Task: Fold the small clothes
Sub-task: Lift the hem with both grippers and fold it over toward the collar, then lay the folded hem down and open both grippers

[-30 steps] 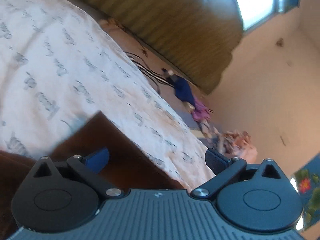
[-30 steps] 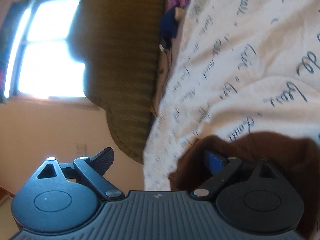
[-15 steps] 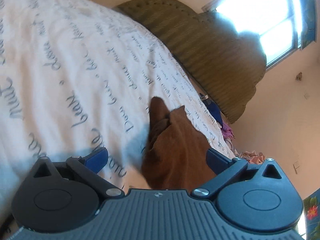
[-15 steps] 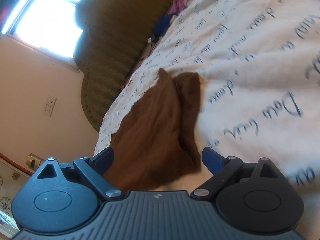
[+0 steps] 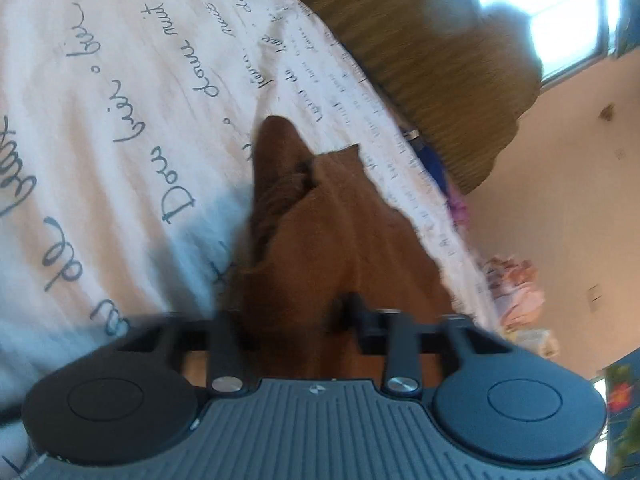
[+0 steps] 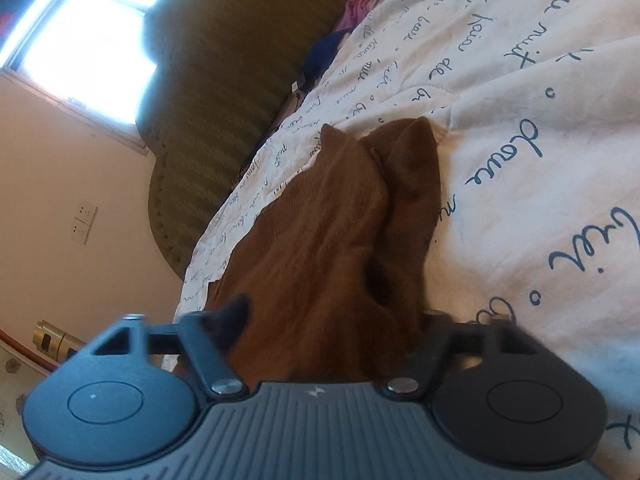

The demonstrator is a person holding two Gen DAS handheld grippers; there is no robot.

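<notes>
My left gripper (image 5: 296,320) sits at the bottom of its frame with its jaws drawn in on the near edge of the brown garment (image 5: 320,240), pinching the cloth. My right gripper (image 6: 328,320) does the same in its own frame, fingers closed into the brown fabric. The garment (image 6: 332,240) is a ribbed, rust-brown knit, doubled lengthwise, narrowing toward two pointed ends at mid-frame. It lies on the white bedspread (image 5: 120,100) printed with dark cursive words. Beyond, a olive-green headboard (image 6: 224,80) stands below a bright window (image 6: 96,28).
</notes>
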